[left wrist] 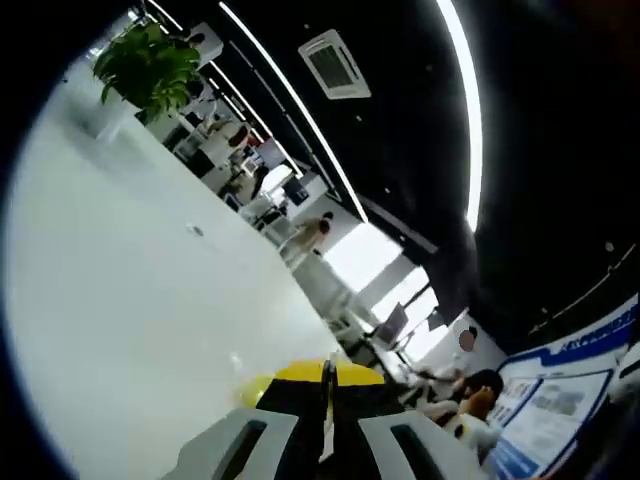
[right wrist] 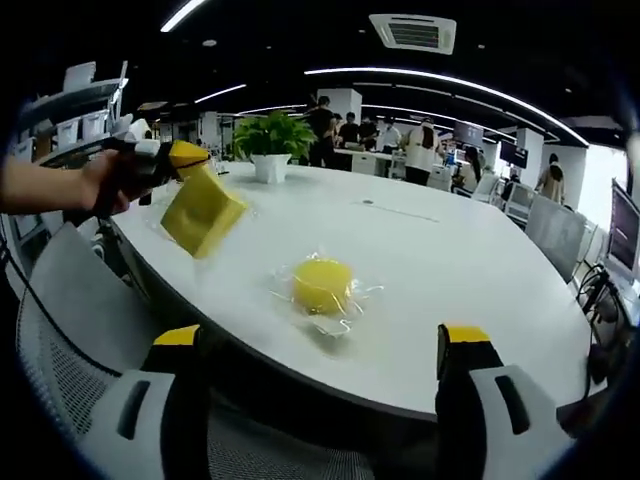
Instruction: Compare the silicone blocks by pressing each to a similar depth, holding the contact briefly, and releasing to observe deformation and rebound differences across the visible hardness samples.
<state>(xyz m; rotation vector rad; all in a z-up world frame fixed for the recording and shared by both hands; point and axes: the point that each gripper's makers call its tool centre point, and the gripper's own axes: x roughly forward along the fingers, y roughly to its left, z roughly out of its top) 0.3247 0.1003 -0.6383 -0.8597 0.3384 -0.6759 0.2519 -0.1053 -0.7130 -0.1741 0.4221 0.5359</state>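
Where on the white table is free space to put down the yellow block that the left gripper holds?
The white table is bare right of the wrapped round yellow block and beyond it, toward the potted plant. The near left edge is tighter: there the left gripper holds the square yellow block, lifted above it.

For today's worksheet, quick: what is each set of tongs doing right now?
Left tongs: shut on the yellow block, lifted above the table.
Right tongs: open, empty.
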